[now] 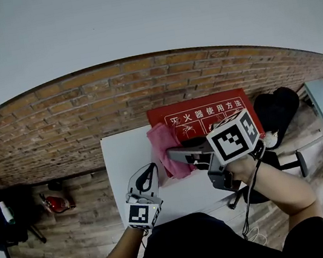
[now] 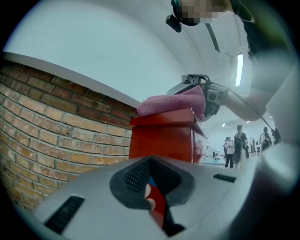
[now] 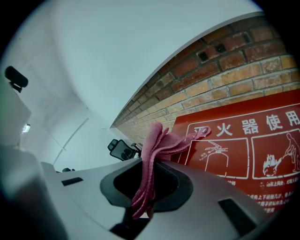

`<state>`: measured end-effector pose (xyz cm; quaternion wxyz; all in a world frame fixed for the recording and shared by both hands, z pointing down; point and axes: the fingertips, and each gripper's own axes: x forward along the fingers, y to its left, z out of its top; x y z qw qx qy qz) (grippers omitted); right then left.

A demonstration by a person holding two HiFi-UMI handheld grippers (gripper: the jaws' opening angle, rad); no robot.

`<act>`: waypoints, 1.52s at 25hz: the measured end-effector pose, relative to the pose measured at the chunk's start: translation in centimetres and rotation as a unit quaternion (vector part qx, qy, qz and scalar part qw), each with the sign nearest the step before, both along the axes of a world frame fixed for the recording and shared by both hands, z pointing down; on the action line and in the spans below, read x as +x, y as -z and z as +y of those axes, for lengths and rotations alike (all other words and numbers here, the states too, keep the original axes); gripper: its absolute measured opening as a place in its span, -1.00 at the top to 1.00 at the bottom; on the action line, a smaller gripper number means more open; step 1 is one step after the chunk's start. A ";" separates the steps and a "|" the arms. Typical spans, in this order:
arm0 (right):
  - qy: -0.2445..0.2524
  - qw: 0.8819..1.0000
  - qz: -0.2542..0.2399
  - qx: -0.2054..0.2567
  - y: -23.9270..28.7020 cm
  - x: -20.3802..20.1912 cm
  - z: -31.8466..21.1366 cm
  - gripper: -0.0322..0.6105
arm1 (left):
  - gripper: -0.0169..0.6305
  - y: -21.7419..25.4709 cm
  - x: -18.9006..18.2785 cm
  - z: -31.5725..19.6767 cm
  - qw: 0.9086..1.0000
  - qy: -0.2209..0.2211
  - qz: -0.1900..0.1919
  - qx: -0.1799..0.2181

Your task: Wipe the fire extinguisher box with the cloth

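Head view: the fire extinguisher box (image 1: 208,113) stands against a rough brick wall (image 1: 56,124). It is a red, flat-topped box with white Chinese characters and line pictograms on its top face. A pink cloth (image 1: 165,146), soft and crumpled, lies on the box's left edge, drooping onto a smooth white flat surface (image 1: 126,155) just beside the box. The right gripper (image 1: 181,155), grey plastic with a marker cube, reaches in from the right with its tips at the cloth. The left gripper (image 1: 150,171) is over the white surface, near the cloth and apart from it, with its jaws tapering to a point. A black bag (image 1: 276,109) sits right of the box, and a small red canister (image 1: 56,203) is far left by the wall.

Left gripper view: the left gripper (image 2: 152,187) has its jaws drawn together to a thin slit, with nothing held. Ahead is the box (image 2: 161,140), with glossy red side panels and sharp corners. The cloth (image 2: 171,102) is bunched on its top. The brick wall (image 2: 42,126) is to the left, with pale mortar lines.

Right gripper view: the right gripper (image 3: 145,187) is clamped on the cloth (image 3: 159,145). The fuzzy pink folds run through the jaws and fan out above them. Behind is the box (image 3: 243,140), showing its printed red top, and the brick wall (image 3: 225,75).
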<state>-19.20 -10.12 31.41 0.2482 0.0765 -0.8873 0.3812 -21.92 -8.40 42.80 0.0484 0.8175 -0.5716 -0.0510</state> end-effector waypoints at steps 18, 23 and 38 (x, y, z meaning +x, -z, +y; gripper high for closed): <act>-0.021 0.999 0.018 0.025 -0.3 3.9 -2.0 0.71 | 0.86 0.1 1.2 -1.2 1.000 0.002 -0.009 -0.003; -0.025 0.999 0.021 0.028 -0.4 4.5 -2.4 0.71 | 0.86 0.2 1.2 -1.4 1.000 0.002 -0.011 -0.003; -0.038 0.998 0.033 0.031 -0.5 6.6 -3.4 0.71 | 0.86 0.5 1.3 -2.0 1.000 0.002 -0.014 -0.005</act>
